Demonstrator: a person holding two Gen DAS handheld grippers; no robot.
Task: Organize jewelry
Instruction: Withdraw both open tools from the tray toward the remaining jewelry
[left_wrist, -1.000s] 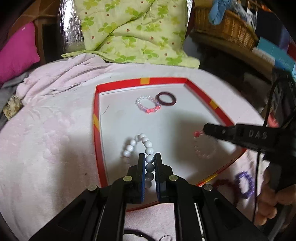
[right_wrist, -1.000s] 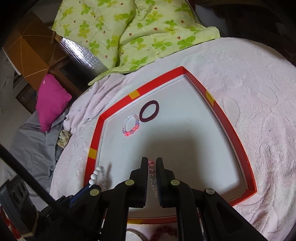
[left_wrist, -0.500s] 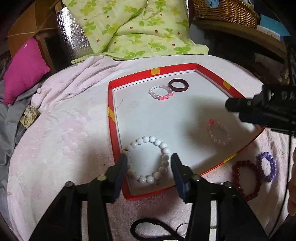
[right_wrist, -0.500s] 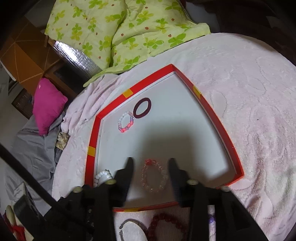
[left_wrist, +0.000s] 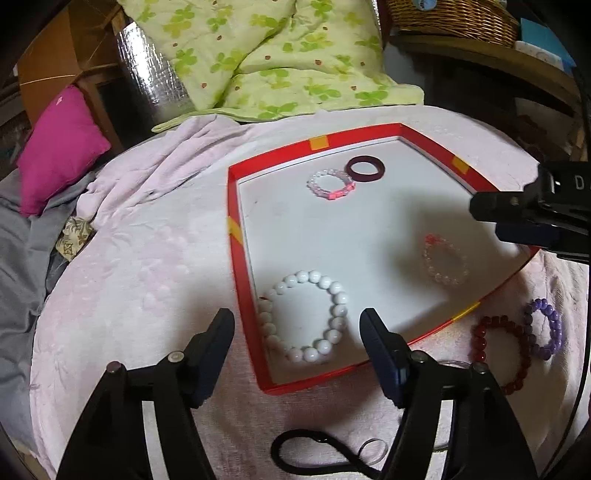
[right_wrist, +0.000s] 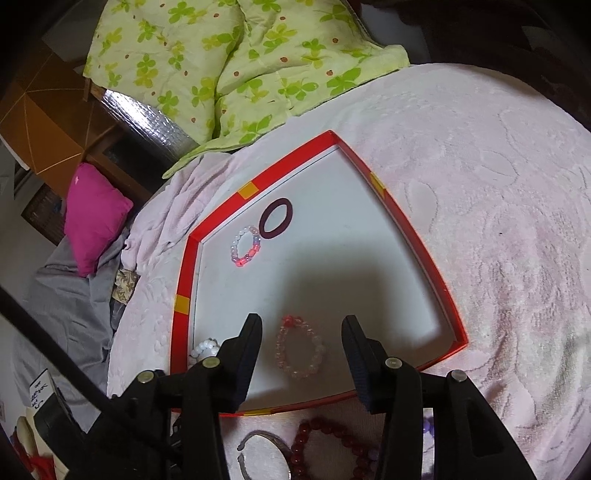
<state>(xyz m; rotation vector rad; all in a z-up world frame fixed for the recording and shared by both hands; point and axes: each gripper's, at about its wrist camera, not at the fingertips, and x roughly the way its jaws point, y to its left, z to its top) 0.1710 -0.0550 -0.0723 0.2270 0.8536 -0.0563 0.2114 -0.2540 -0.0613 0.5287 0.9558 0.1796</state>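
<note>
A red-rimmed white tray (left_wrist: 236, 236) (right_wrist: 183, 280) lies on a pink blanket. In it are a white bead bracelet (left_wrist: 303, 317) (right_wrist: 205, 349), a pale pink bead bracelet (left_wrist: 445, 264) (right_wrist: 299, 350), a clear-and-pink bracelet (left_wrist: 330, 183) (right_wrist: 245, 245) and a dark maroon ring (left_wrist: 365, 169) (right_wrist: 275, 218). My left gripper (left_wrist: 297, 325) is open and empty above the white bracelet. My right gripper (right_wrist: 301, 332) is open and empty above the pale pink bracelet; it also shows in the left wrist view (left_wrist: 517, 214).
Outside the tray's near edge lie a dark red bead bracelet (left_wrist: 502, 350) (right_wrist: 325, 446), a purple bead bracelet (left_wrist: 546, 328), a black cord loop (left_wrist: 314, 454) and a silver bangle (right_wrist: 262, 458). A green quilt (left_wrist: 277, 59), magenta pillow (left_wrist: 59, 147) and wicker basket (left_wrist: 450, 14) sit behind.
Both grippers opened and drew back. The white bracelet left the left gripper and the pale pink bracelet left the right; both now lie flat in the tray.
</note>
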